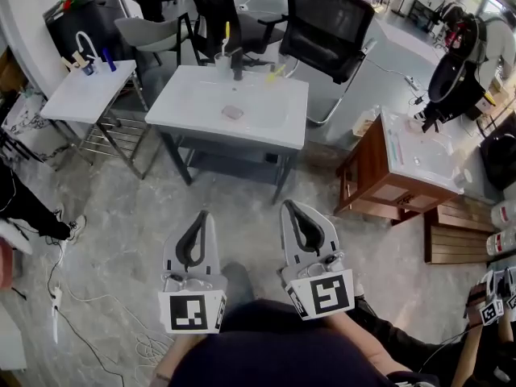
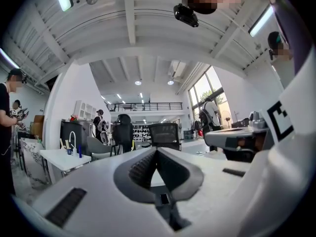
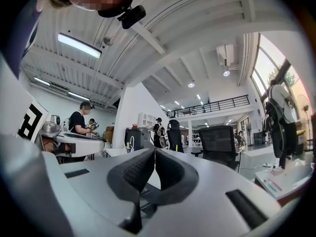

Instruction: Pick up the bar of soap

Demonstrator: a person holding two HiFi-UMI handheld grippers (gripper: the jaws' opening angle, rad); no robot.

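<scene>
A pinkish bar of soap (image 1: 232, 112) lies in the basin of a white sink unit (image 1: 185, 111) across the room in the head view. Both grippers are held level close to the person's body, far short of the sink. My left gripper (image 1: 202, 214) is shut with nothing between its jaws, whose tips meet (image 2: 156, 150). My right gripper (image 1: 292, 206) is shut and empty too, its tips together (image 3: 154, 149). The soap does not show in either gripper view.
A black office chair (image 1: 326, 22) stands behind the sink, a faucet (image 1: 237, 61) and cups at its back edge. A small white side table (image 1: 85, 95) is left of it. A wooden sink cabinet (image 1: 403, 164) stands at the right. Cables lie on the grey floor (image 1: 105, 240).
</scene>
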